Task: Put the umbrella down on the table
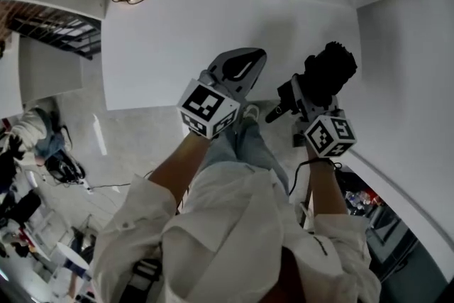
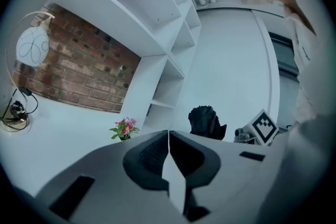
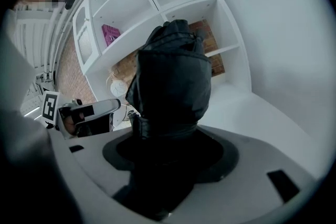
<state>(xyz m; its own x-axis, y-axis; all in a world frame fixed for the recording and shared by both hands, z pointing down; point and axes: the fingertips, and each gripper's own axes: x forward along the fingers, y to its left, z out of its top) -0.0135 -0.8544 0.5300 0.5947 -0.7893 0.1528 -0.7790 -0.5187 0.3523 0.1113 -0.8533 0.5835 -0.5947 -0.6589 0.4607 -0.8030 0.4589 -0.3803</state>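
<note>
My right gripper (image 1: 306,97) clamps the umbrella (image 1: 330,69) near the desk (image 1: 184,18) edge and my left gripper (image 1: 245,67) is closed, empty. If I release early, it may fall off.

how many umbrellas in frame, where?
1. The folded black fabric umbrella is clamped in the right gripper, held over the white table. The left gripper is shut, empty. No other shows; the white shelf unit is only partly in view.
</note>
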